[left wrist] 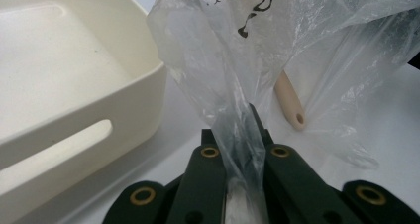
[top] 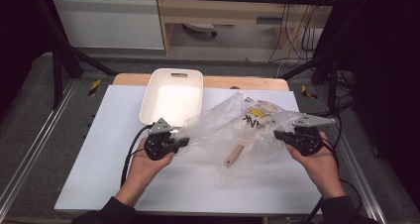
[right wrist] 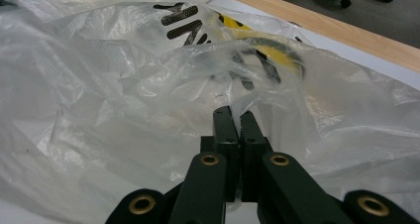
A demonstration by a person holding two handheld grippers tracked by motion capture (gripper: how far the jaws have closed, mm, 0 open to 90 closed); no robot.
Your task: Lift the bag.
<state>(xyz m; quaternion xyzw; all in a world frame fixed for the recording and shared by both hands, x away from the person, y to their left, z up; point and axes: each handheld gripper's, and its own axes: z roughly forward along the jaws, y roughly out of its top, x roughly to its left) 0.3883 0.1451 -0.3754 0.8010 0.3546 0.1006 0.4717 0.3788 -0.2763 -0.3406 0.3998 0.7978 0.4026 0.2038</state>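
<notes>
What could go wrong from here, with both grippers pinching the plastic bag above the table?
The thin plastic bag is pinched only at its edges by the left gripper and the right gripper, so the film may tear or slip out. The beige handle pokes out low and could drop onto the table instead of into the white tray.

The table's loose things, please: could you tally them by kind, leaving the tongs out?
Clear crinkled plastic bag with black and yellow print: 1
Cream rectangular plastic tub with a handle slot: 1
Beige rod-shaped handle with a hole at its end: 1
Total: 3
</notes>
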